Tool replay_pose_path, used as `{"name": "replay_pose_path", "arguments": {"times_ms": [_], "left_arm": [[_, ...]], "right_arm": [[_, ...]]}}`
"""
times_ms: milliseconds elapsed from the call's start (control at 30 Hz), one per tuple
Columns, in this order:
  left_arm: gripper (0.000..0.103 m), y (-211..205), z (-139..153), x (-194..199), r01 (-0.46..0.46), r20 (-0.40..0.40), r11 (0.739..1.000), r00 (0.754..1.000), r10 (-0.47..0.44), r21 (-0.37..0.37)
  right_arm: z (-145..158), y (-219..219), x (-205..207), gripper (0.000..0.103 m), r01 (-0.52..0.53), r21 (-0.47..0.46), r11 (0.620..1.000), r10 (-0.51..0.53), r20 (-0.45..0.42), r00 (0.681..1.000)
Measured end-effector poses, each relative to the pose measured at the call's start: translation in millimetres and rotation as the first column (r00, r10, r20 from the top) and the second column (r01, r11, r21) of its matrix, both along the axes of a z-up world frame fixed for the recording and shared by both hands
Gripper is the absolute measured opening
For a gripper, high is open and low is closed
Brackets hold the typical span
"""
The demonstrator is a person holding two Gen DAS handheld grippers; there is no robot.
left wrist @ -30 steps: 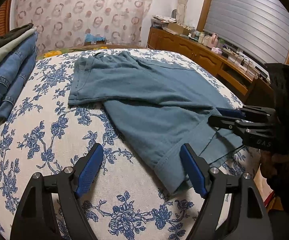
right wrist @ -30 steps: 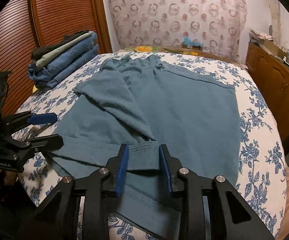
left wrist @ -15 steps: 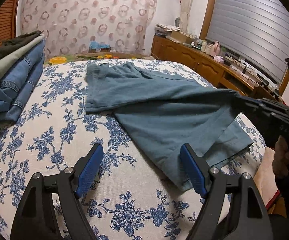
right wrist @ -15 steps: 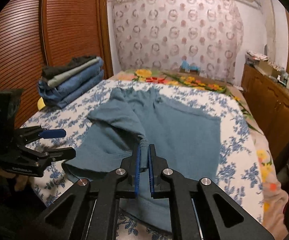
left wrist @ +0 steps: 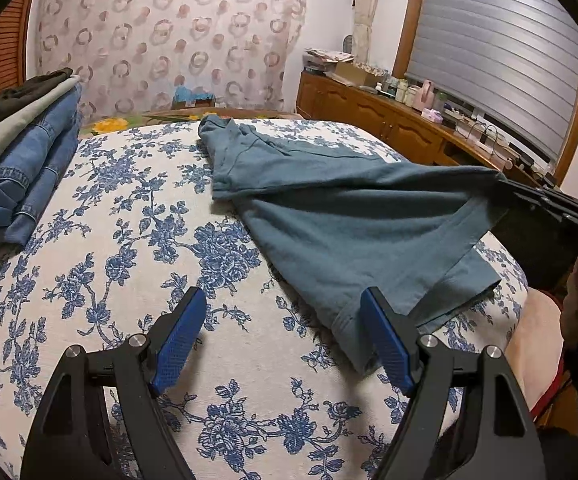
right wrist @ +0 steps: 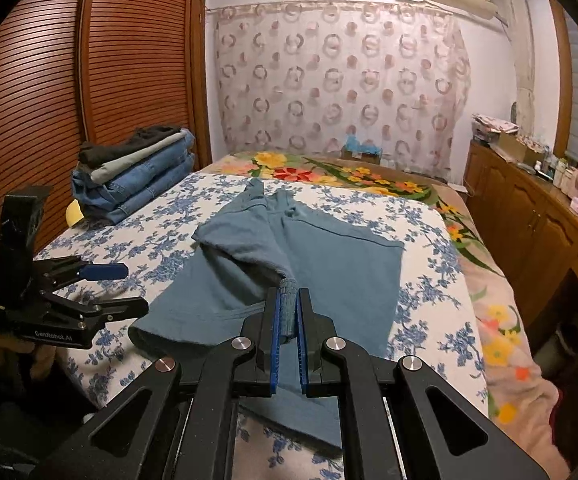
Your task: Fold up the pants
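Teal pants (right wrist: 329,276) spread mid-bed on floral bedspread (left wrist: 129,240); my right gripper (right wrist: 287,312) clenched on a lifted hem; my left gripper (left wrist: 281,340) spread wide, empty, beside the near hem; folded jeans stack (right wrist: 137,176) well left of pants

Black gripper (left wrist: 281,338) frames, blue pads, silver screws.

Teal pants (right wrist: 341,264) lie on a white, blue-flowered bedspread (left wrist: 137,240).
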State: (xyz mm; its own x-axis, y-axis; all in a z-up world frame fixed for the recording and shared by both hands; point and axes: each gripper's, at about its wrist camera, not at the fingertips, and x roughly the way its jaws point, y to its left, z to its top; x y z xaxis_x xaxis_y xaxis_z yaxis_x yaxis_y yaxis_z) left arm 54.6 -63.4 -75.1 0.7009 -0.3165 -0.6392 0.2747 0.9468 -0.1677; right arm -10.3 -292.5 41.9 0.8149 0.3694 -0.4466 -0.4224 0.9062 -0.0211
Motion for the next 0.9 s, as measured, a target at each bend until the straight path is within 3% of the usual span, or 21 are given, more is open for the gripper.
{"name": "replay_pose_path", "arguments": {"times_ms": [900], "left_arm": [[0.08, -12.3, -2.4, -2.4, 0.022, -0.002, 1.0, 1.0, -0.022, 0.014]], "right_arm": [[-7.4, -25.9, -17.2, 0.007, 0.062, -0.015, 0.998, -0.063, -0.055, 0.997]]}}
